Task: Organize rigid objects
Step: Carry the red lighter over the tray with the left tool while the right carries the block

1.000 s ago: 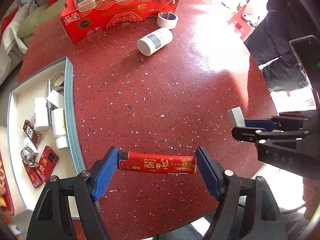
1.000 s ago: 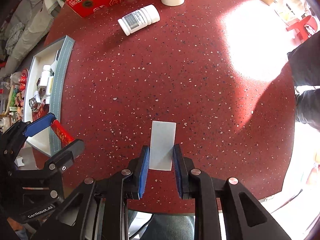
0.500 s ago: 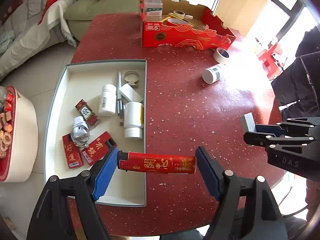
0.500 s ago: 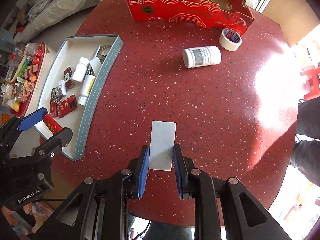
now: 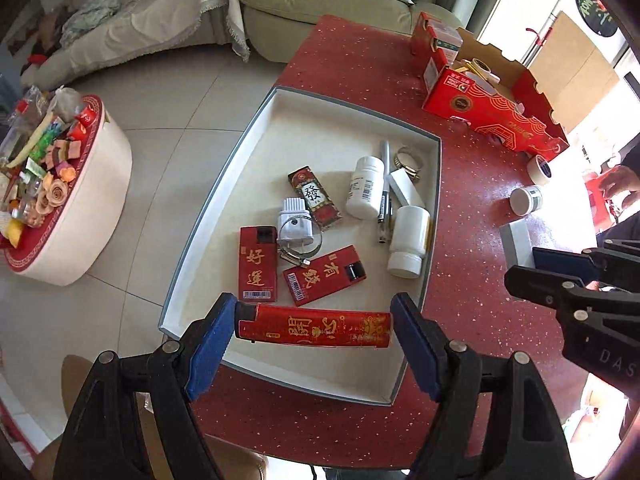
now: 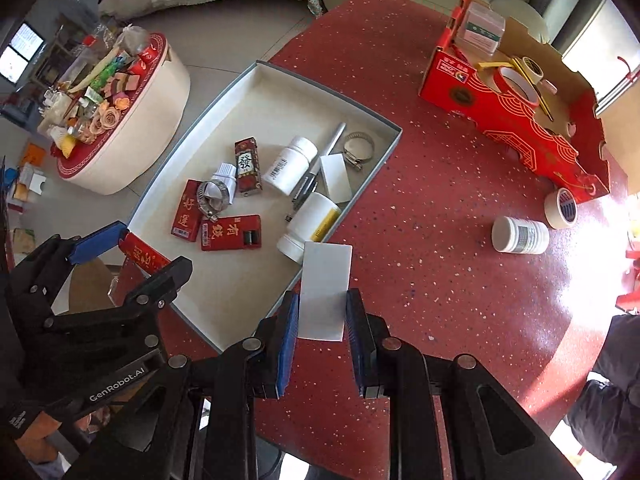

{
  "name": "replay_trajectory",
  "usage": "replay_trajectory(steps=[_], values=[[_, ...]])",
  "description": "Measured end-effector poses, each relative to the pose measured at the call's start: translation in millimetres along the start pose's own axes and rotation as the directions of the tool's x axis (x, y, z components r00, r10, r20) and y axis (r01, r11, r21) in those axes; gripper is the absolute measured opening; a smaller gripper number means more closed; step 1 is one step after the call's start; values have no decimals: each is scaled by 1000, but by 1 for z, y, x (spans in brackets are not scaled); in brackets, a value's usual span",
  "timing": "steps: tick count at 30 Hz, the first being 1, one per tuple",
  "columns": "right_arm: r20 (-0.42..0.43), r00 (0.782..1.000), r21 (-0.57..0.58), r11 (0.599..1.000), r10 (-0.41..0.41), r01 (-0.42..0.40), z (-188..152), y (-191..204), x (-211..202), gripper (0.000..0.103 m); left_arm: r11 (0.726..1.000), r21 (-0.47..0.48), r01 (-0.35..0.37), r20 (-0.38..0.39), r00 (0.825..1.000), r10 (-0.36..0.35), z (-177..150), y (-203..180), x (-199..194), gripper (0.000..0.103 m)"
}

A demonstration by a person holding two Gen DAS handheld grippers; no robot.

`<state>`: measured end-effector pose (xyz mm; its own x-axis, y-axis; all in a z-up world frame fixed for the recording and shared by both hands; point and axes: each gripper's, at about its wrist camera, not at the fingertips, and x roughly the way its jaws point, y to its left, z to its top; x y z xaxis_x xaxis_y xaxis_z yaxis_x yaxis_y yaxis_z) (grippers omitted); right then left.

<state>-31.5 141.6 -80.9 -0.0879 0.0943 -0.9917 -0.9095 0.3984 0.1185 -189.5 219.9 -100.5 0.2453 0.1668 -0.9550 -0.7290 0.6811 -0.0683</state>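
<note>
- The left hand-held gripper (image 5: pixel 313 330) pinches a long red lighter (image 5: pixel 313 327) by its two ends, between the blue pads; the lighter lies crosswise and hangs above the near part of the tray (image 5: pixel 332 100).
- The right hand-held gripper (image 6: pixel 322 314) pinches a flat white block (image 6: pixel 325 290) by its sides. The block points forward, and its far end is over the near rim of the tray (image 6: pixel 384 152), just beside a white bottle (image 6: pixel 310 222).
- The tray is shallow and white inside, with a grey-blue rim, and it stands on the red speckled tabletop (image 6: pixel 420 264).
- Inside the tray I see two red lighters (image 5: pixel 258 264) lying flat, a small red box (image 5: pixel 315 197), a white plug (image 5: pixel 295 224) with a metal clamp over it, two white bottles, a pen (image 5: pixel 385 192) between them, a white block (image 5: pixel 406 188) and one more metal clamp (image 5: pixel 408 159).
- Outside the tray, a white jar (image 6: pixel 519 234) lies on its side on the tabletop, near a roll of tape (image 6: pixel 562 208).
- Behind them stands an open red cardboard box (image 6: pixel 516 120); it holds tape rolls and some thin sticks, maybe pencils, but they are too small to tell.
</note>
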Motion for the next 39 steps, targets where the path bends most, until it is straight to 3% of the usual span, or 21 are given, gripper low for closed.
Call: replay_trajectory(steps=[11,26,32,39], values=[[-4,1000,-58,998,25,-26,12,33,7,25,999,-18,-34,-7,999,34,-3,17,3,81],[-4,1000,-46,999,23,-23,13,32,7,25,999,-24,-31,9,999,32,3,20,-1,81],[2,1000,-36,999,23,-23,16,30,5,25,998,-70,-4,32,999,6,8,32,-9,81],[10,999,-20,999,36,-35,18,29,5,25,998,-60,-24,42,999,27,14,36,-15,81]])
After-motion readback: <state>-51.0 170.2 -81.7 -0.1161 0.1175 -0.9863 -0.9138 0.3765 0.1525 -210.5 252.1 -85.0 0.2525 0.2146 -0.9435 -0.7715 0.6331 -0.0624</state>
